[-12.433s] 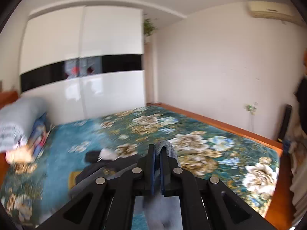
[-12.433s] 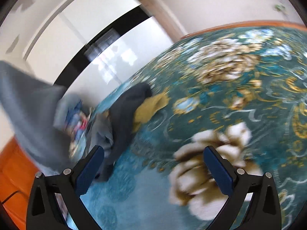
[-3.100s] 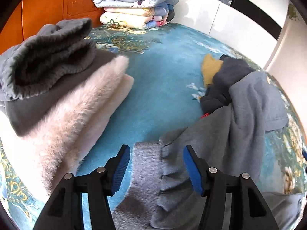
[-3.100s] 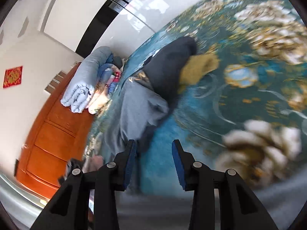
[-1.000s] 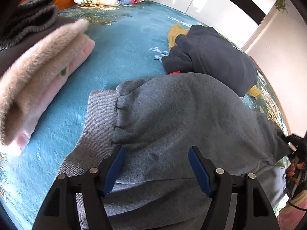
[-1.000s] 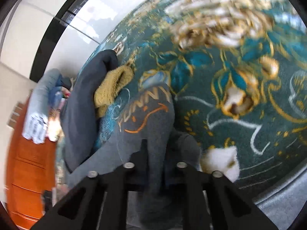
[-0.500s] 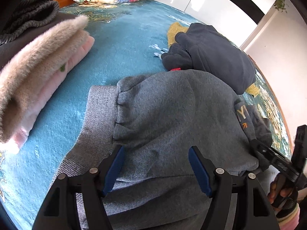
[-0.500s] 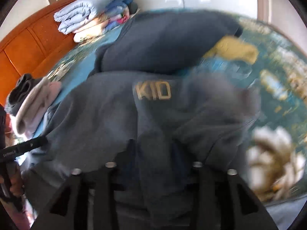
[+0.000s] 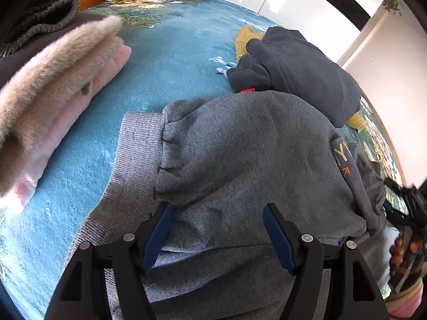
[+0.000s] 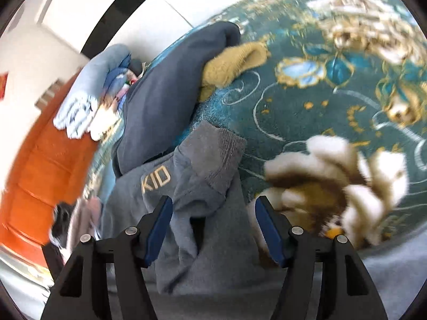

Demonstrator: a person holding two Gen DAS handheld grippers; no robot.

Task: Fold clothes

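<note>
A soft, floppy grey sweatshirt lies on the bed; both the left claw and right claw hover spread above it, best pinched at the ribbed cuff

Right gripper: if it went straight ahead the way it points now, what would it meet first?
Most likely the grey sweatshirt: its folded sleeve and ribbed cuff lie between the open fingers of the right gripper. Beyond is the floral blanket. Blur leaves the depth unclear.
</note>
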